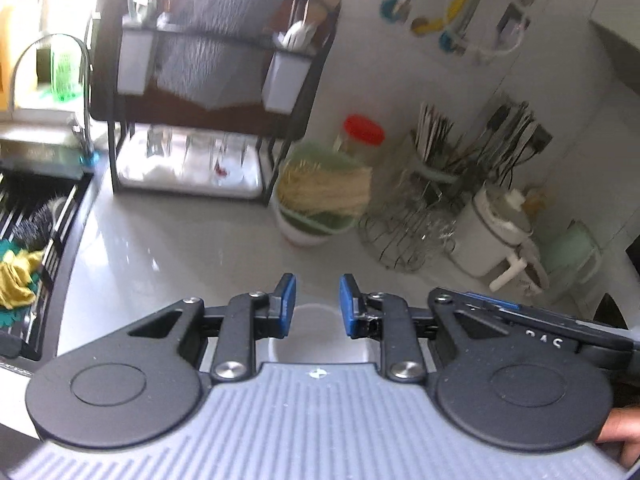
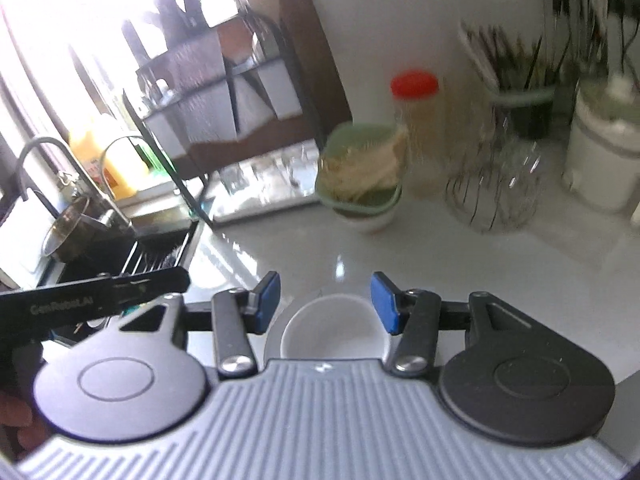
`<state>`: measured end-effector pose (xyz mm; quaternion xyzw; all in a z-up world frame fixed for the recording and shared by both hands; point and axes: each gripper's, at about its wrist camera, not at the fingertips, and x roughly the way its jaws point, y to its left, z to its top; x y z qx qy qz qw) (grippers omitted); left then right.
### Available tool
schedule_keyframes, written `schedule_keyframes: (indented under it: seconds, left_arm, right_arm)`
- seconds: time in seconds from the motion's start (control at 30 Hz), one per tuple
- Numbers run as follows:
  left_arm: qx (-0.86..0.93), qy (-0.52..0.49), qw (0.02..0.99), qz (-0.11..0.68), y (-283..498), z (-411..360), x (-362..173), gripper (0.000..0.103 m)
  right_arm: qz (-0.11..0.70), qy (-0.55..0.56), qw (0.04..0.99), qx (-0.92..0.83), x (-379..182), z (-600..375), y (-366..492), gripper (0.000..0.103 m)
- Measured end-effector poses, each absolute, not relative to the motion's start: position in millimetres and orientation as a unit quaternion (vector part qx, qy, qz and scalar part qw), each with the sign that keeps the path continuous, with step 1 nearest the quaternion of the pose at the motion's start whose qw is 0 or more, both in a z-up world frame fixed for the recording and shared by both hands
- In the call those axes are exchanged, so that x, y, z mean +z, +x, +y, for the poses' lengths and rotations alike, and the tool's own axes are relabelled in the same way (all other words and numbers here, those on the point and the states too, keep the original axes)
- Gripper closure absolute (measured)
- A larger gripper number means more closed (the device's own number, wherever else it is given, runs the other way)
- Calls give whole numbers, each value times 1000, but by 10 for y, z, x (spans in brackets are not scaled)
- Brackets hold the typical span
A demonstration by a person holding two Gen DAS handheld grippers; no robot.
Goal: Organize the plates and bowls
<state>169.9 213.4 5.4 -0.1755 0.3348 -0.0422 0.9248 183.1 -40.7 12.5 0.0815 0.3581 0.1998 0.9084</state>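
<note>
My left gripper (image 1: 317, 305) hangs low over the pale counter (image 1: 180, 248) with its jaws spread and nothing between the blue pads (image 1: 289, 299). Just below them, half hidden by my own body, sits a white bowl (image 1: 320, 346) on the near edge of the counter. My right gripper (image 2: 325, 302) has its jaws spread wider, and the same white bowl (image 2: 334, 330) lies under the gap, open side up, touching neither pad.

Far across the counter stands a black dish rack (image 1: 208, 80) with a white tray on its lower shelf. To the right of it is a green bowl (image 1: 320, 196) holding pale strands, stacked in a white one, with a red-lidded jar (image 1: 362, 134) behind it. Further right are a wire stand of glasses (image 1: 404, 228), a holder of chopsticks (image 1: 436, 140) and a white cooker (image 1: 496, 236). At the left, the sink (image 1: 36, 216) holds a yellow cloth (image 1: 18, 276). Everything far off is blurred.
</note>
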Motion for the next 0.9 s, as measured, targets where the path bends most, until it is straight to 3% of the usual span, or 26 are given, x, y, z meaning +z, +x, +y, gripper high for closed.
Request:
schedule_keyframes:
  seconds: [0.3, 0.4, 0.47, 0.9]
  left_arm:
    - [-33, -166, 939, 300, 1081, 1663, 343, 60]
    - [-21, -166, 940, 298, 871, 1512, 347, 51]
    - [-2, -142, 946, 290, 717, 1366, 364, 37]
    - [10, -149, 944, 295, 60, 874, 295, 33]
  right_arm:
    - [287, 82, 928, 224, 463, -855, 1288, 50]
    - [280, 75, 927, 239, 494, -971, 1136, 50]
    - [264, 61, 930, 247, 513, -1037, 1007, 50]
    - [258, 59, 933, 243, 386, -1514, 429, 49]
